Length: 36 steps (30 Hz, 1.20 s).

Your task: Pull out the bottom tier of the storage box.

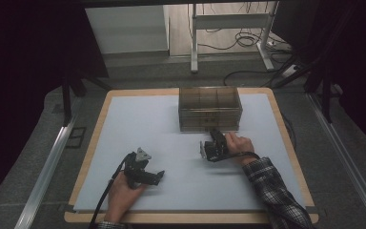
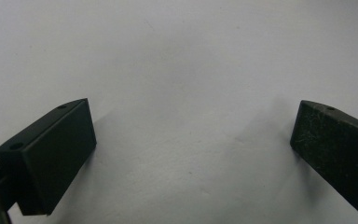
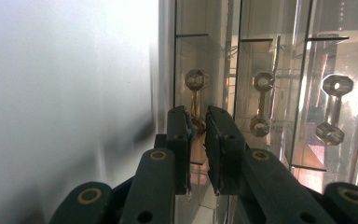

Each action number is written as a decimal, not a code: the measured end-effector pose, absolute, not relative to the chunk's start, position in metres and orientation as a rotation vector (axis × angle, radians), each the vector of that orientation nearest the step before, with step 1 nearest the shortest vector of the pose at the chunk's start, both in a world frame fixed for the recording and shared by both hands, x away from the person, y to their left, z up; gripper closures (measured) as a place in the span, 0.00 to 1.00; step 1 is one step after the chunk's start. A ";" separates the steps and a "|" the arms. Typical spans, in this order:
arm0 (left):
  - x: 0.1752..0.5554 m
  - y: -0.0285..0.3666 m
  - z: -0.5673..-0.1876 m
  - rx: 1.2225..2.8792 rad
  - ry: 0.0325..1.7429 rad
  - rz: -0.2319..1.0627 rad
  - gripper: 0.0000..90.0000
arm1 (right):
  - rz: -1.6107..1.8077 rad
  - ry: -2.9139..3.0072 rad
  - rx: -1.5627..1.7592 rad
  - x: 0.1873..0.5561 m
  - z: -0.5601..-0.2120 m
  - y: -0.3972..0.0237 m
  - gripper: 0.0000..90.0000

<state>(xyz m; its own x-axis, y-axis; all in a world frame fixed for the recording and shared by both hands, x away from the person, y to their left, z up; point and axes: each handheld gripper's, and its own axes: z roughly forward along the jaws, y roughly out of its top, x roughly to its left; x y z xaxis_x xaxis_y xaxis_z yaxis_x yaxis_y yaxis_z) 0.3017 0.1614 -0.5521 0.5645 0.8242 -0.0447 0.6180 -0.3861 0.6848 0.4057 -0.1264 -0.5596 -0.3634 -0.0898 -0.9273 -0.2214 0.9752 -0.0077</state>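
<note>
Here the right gripper, held in the person's right hand, is turned on its side against the near face of a clear, brown-tinted drawer cabinet that stands at the far middle of the pale grey mat. In the right gripper view its jaws stand almost together around the lower end of a clear bar handle on one drawer front; whether the pads actually press the handle cannot be told. Two like handles sit on the neighbouring drawers beside it, untouched. The sideways roll probably serves to line the jaws up across the handle, so that a pull toward the person would slide that drawer out. The left gripper, in the left hand, rests low on the near left part of the mat, well apart from the cabinet; in the left gripper view its jaws are spread wide with nothing but bare mat between them, apparently parked in reserve. No brand, label or writing is legible on any surface
</note>
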 end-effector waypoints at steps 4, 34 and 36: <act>0.302 0.161 -0.552 2.134 1.149 0.401 0.00 | 0.147 1.935 -0.227 0.400 -0.559 -0.128 0.89; 0.302 0.161 -0.552 2.135 1.149 0.401 0.00 | 0.212 2.010 -0.214 0.387 -0.549 -0.138 0.83; 0.302 0.161 -0.552 2.135 1.149 0.401 0.00 | 0.227 2.026 -0.192 0.388 -0.548 -0.140 0.81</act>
<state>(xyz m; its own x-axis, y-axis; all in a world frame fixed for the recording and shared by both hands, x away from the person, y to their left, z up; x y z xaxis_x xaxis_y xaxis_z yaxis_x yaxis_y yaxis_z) 0.3017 0.1614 -0.5521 0.5647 0.8241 -0.0443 0.6179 -0.3866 0.6846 0.3876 -0.1395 -0.5477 -0.4462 -0.0371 -0.8942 -0.2339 0.9693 0.0765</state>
